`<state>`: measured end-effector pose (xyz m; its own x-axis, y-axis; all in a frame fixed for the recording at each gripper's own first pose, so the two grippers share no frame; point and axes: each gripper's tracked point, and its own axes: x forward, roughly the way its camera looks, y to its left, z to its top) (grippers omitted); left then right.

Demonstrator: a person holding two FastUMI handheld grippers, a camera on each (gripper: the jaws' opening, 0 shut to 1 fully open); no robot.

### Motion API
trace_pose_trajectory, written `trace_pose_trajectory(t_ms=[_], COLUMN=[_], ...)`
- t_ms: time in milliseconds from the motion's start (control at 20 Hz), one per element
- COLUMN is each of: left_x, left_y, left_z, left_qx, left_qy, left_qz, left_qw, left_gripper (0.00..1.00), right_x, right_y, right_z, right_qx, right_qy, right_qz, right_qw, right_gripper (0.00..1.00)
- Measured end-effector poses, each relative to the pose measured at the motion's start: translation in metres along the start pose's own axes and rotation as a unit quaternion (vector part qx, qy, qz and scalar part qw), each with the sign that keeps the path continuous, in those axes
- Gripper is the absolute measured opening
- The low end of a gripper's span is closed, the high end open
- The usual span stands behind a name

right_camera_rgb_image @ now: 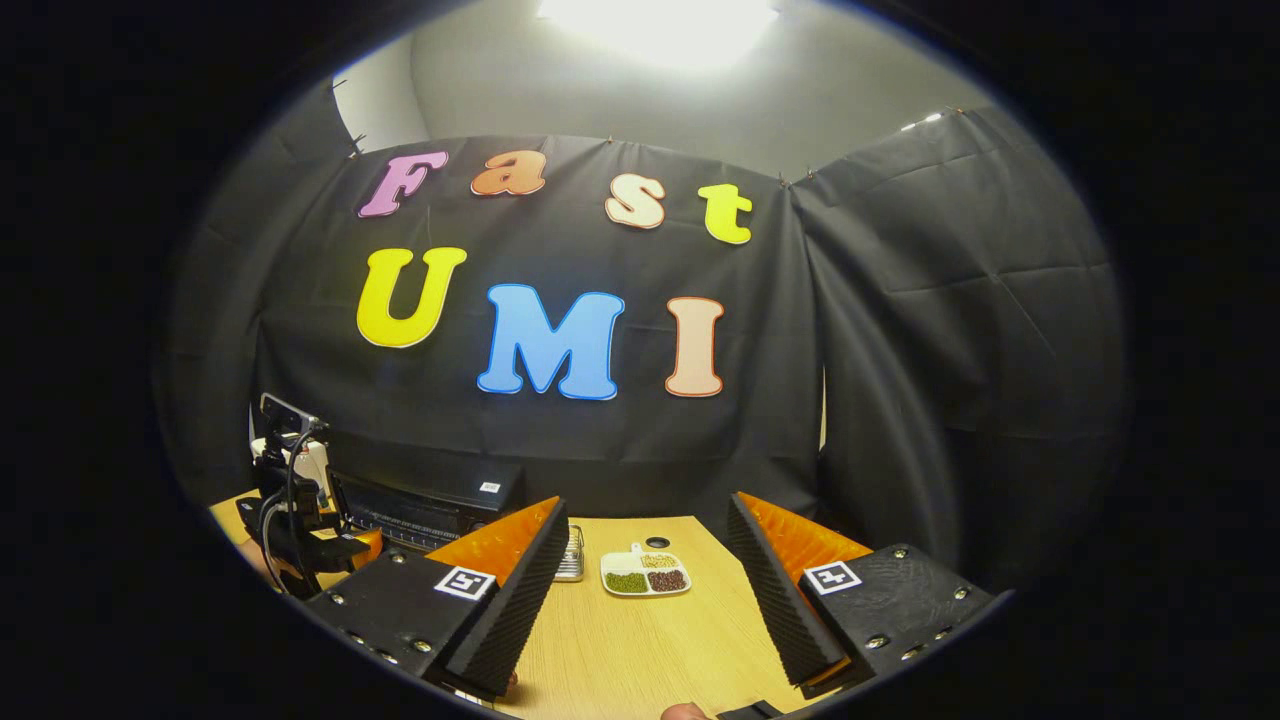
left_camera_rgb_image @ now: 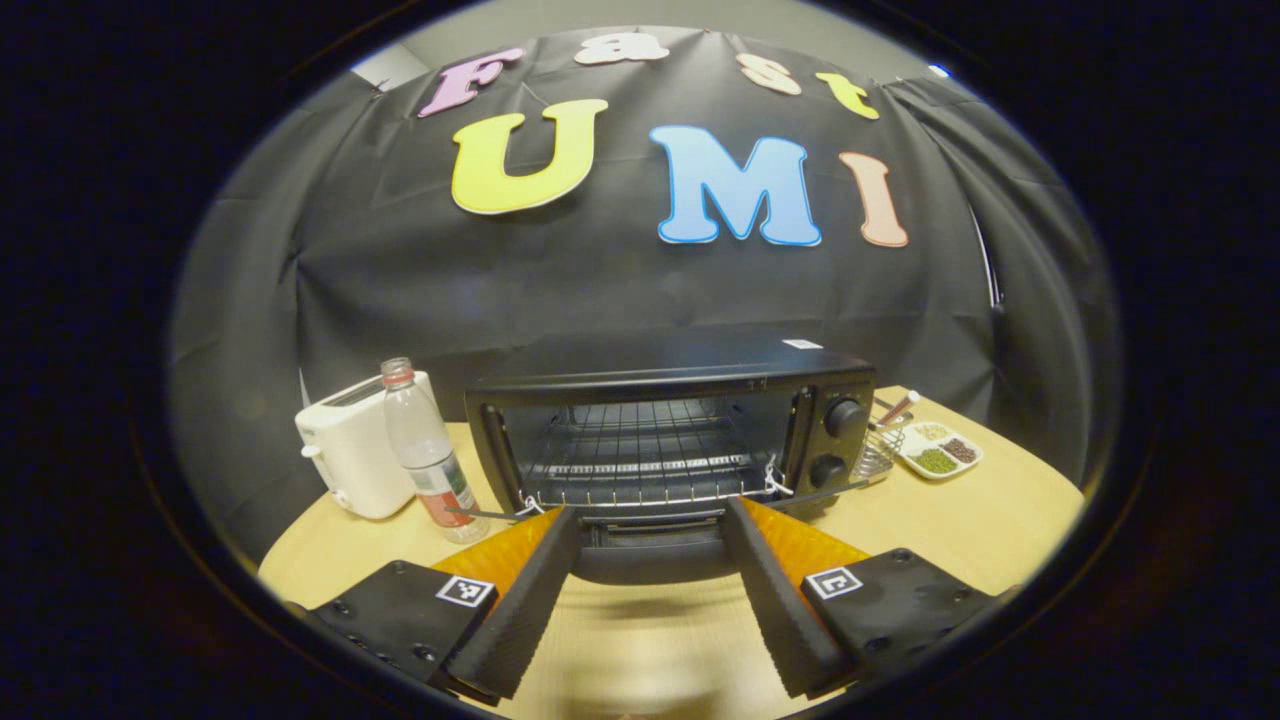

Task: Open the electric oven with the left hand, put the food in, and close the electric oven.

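The black electric oven [left_camera_rgb_image: 690,375] stands at the middle of the table, its door [left_camera_rgb_image: 650,560] folded down and the wire rack [left_camera_rgb_image: 640,450] bare inside. My left gripper [left_camera_rgb_image: 650,512] is open just in front of the lowered door, one finger on either side of its front edge, apart from it. A white divided dish of food [left_camera_rgb_image: 940,450] lies to the oven's right. In the right gripper view, my right gripper [right_camera_rgb_image: 647,503] is open above the table, the dish [right_camera_rgb_image: 645,575] lying ahead between its fingers. The oven [right_camera_rgb_image: 430,505] and the left gripper [right_camera_rgb_image: 295,500] show at the left.
A white toaster [left_camera_rgb_image: 350,455] and a clear plastic bottle [left_camera_rgb_image: 425,460] stand left of the oven. A small wire basket [left_camera_rgb_image: 880,452] with chopsticks [left_camera_rgb_image: 895,408] sits between the oven and the dish. The wooden table [left_camera_rgb_image: 960,520] has bare room at the front right.
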<state>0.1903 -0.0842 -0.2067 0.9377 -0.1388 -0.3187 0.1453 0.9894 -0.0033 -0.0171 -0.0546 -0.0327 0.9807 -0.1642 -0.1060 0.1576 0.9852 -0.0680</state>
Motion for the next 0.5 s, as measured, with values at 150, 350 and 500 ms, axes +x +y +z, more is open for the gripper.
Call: trace_pose_trajectory(t_ms=[150, 350, 500], left_x=[-0.005, -0.01, -0.012], left_y=[-0.001, -0.002, -0.004], left_z=[-0.01, -0.025, -0.038], left_qx=[0.002, 0.008, 0.006], left_qy=[0.009, 0.02, 0.032], left_qz=[0.001, 0.001, 0.001], left_qw=[1.0, 1.0, 0.999], left_gripper=[1.0, 0.97, 0.97], right_x=[-0.001, -0.002, -0.001], right_y=[-0.002, -0.002, -0.001], right_z=[-0.001, -0.005, -0.004], right_qx=[0.004, 0.007, 0.006], right_qy=[0.003, 0.007, 0.008], right_qz=[0.003, 0.007, 0.012], right_qw=[1.0, 1.0, 1.0], right_gripper=[0.97, 0.97, 0.97])
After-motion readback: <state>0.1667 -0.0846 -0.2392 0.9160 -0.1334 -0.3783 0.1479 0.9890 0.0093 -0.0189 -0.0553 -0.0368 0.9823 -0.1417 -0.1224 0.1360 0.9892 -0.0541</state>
